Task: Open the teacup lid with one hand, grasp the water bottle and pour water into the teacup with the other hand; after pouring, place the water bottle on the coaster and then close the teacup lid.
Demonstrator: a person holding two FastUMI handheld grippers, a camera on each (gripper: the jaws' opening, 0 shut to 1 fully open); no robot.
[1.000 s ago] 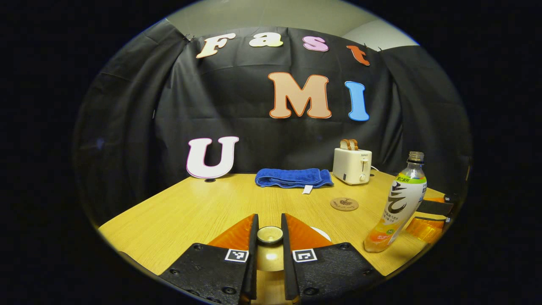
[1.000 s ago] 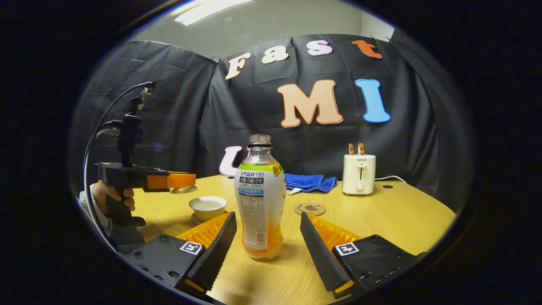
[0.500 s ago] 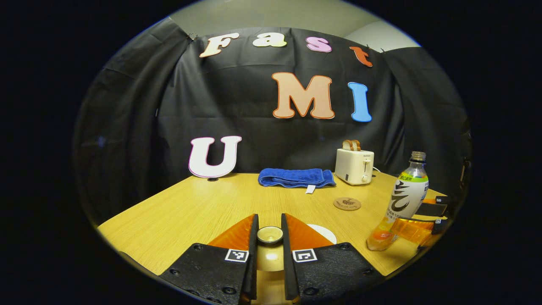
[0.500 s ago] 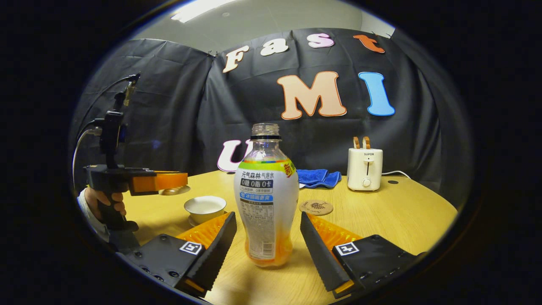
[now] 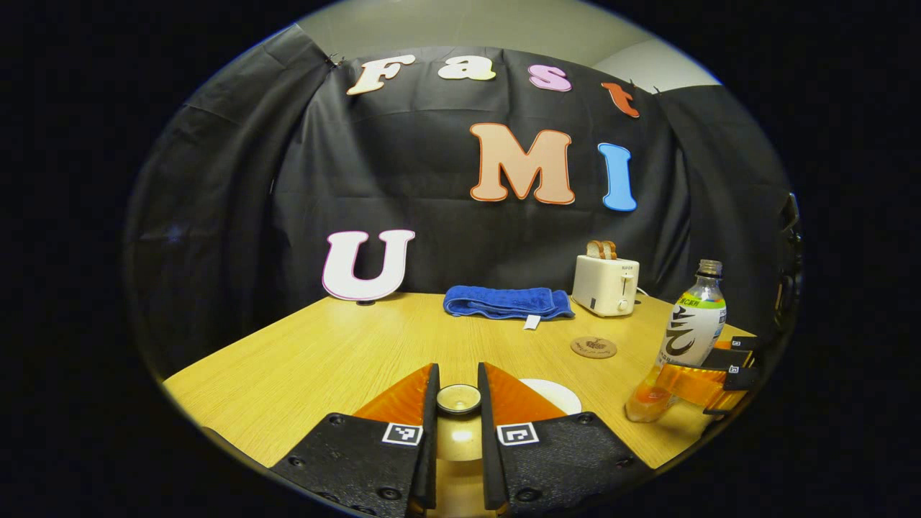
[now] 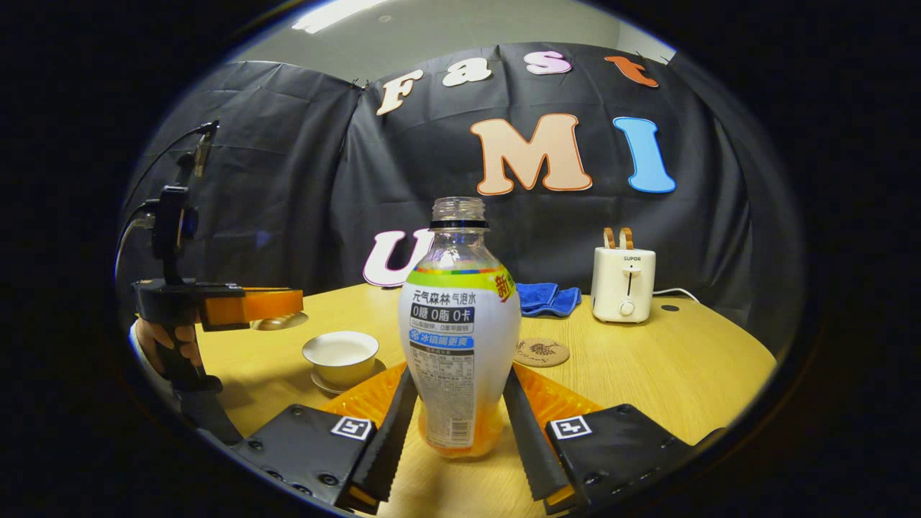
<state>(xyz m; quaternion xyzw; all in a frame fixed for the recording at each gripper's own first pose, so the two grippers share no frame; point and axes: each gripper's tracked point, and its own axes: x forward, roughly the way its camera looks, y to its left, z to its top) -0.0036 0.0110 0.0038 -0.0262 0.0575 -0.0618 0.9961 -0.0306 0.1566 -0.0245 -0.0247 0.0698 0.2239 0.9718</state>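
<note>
Right gripper [image 6: 455,432] fingers now closed against water bottle [image 6: 457,338], left gripper [image 5: 458,403] clamping teacup lid [image 5: 458,398]

Pale yellow wood-grain table [image 6: 669,374]. Clear plastic bottle [image 6: 458,338] centre frame, white label, green-yellow band, orange liquid. Cream toaster [image 6: 623,283] right; folded blue towel [image 5: 507,302]; brown printed round coaster [image 6: 541,352]; white teacup [image 6: 340,355] lower left.
</note>
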